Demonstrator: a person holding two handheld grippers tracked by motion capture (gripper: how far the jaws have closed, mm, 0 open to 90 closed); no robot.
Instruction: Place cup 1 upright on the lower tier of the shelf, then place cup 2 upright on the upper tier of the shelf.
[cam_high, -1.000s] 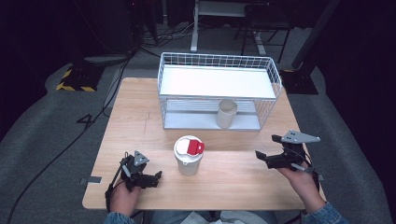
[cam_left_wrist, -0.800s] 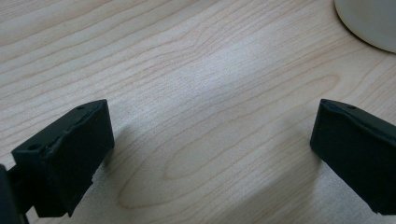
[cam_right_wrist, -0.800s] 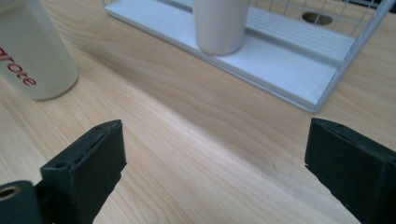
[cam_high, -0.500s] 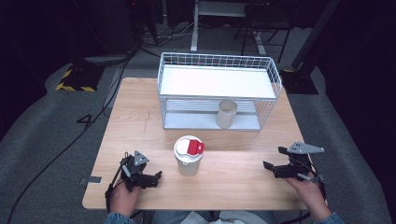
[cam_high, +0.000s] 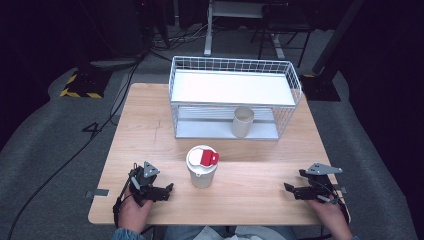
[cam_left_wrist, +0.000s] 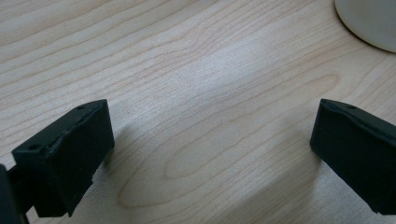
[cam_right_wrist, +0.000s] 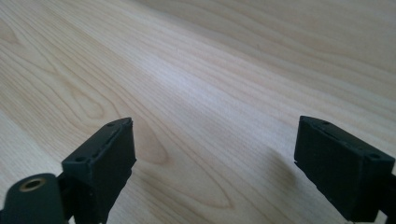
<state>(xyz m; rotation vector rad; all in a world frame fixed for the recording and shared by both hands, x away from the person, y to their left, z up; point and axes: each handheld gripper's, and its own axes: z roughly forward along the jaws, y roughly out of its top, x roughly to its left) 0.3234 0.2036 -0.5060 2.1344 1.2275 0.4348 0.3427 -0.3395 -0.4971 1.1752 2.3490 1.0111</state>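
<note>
My right gripper (cam_high: 295, 190) has dropped from above the light wooden table (cam_high: 260, 177) to rest near its front edge, its jaws narrowing but apart on nothing. My left gripper (cam_high: 167, 189) hasn't moved, its jaws wide and empty. The white paper cup with the white-and-red lid (cam_high: 202, 166) stands between them, untouched. I judge the work either finished or not begun.

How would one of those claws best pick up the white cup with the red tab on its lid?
Probably by the white cup's side wall, below the lid, coming in level from the left gripper, which is nearest. The cup stands upright and round, and its lid overhangs, so jaws squeezing the wall should hold.
</note>
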